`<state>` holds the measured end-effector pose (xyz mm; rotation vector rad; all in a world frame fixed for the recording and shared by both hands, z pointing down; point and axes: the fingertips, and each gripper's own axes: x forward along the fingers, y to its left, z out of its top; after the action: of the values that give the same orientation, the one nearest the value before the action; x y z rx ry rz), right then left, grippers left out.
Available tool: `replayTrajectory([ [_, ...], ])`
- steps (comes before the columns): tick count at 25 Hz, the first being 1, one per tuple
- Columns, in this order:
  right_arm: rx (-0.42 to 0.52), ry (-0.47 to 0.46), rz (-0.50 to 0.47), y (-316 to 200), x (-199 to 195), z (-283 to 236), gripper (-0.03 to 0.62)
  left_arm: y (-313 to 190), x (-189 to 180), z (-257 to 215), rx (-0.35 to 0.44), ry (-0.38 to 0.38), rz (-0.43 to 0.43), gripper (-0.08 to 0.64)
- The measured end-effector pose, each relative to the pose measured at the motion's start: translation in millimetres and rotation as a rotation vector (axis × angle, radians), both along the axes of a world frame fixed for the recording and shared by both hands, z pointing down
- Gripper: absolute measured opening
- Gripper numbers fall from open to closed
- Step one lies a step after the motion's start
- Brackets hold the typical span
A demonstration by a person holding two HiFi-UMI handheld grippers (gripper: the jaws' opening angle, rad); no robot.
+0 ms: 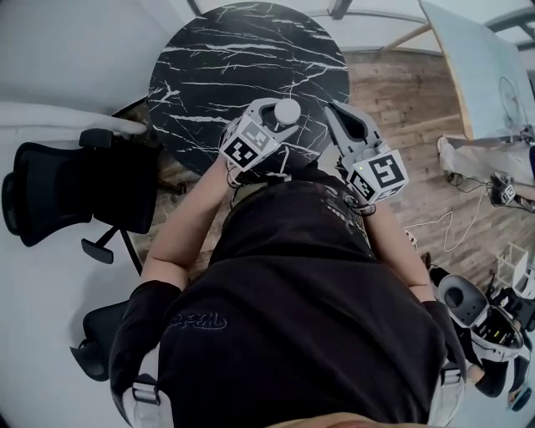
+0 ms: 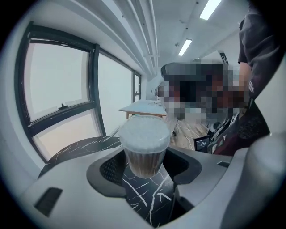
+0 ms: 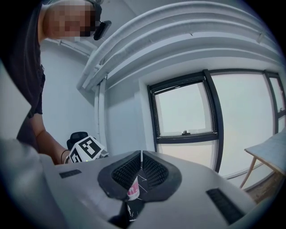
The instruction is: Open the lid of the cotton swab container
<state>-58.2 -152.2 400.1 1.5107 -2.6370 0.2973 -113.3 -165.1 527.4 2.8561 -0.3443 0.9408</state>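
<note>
Our left hand-held gripper [image 2: 145, 170] grasps the cotton swab container [image 2: 144, 159] just above the worktop [image 1: 209, 58], lid [image 2: 144, 133] still on. Our right hand-held gripper [image 3: 139, 173], clenched, waits nearby right; opening remains undone.

The left gripper's [image 2: 145, 166] fingers [image 2: 111, 167] clasp the cotton swab container [image 2: 144, 156], frosted lid [image 2: 144, 133] on, above the black marble table [image 2: 78, 147].

Bright, diffuse daylight from the large black-framed window [image 2: 58, 87], its panes overexposed to white. Up and right of it, two white ceiling strip lights [image 2: 209, 10] glare. Below-right, the clear white-lidded cotton swab container [image 2: 144, 147] is sharp, shadows faint. Strong barrel distortion; corners vignette black.
</note>
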Motion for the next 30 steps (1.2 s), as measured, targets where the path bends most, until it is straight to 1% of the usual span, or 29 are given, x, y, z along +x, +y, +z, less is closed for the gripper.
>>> replayTrajectory([
  [3,0.014,0.003,-0.036,8.1,-5.7,-6.9,0.026,15.9,-1.0,-14.7,-0.012,-0.006,0.03,0.265],
  [6,0.021,0.007,-0.079,15.1,-9.4,-10.9,0.026,26.4,0.4,-27.9,-0.018,-0.003,0.042,0.265],
  [12,0.007,0.007,-0.127,19.9,-3.4,-10.8,0.026,30.8,8.1,-35.9,-0.014,-0.022,0.018,0.265],
  [16,0.012,0.016,-0.188,19.8,4.5,-12.0,0.026,31.1,21.7,-40.8,-0.019,-0.024,0.002,0.265],
  [19,0.002,-0.001,-0.217,20.2,20.2,-10.8,0.028,33.0,37.8,-45.3,-0.022,-0.029,-0.001,0.265],
  [21,0.011,-0.003,-0.248,20.3,28.2,-13.4,0.031,34.5,49.2,-50.6,-0.019,-0.03,-0.003,0.264],
  [22,0.014,-0.006,-0.267,19.4,31.5,-14.2,0.047,34.6,54.7,-53.7,-0.015,-0.029,-0.005,0.265],
  [24,0.016,-0.023,-0.307,17.4,37.6,-14.9,0.117,34.3,65.9,-58.5,-0.01,-0.031,-0.009,0.265],
  [25,0.022,-0.028,-0.33,17.0,40.2,-15.7,0.136,34.2,71.7,-59.9,-0.01,-0.033,-0.012,0.264],
  [30,0.062,-0.015,-0.448,19.6,51.6,-22.1,0.189,36.5,100.6,-65.3,-0.008,-0.046,-0.014,0.264],
])
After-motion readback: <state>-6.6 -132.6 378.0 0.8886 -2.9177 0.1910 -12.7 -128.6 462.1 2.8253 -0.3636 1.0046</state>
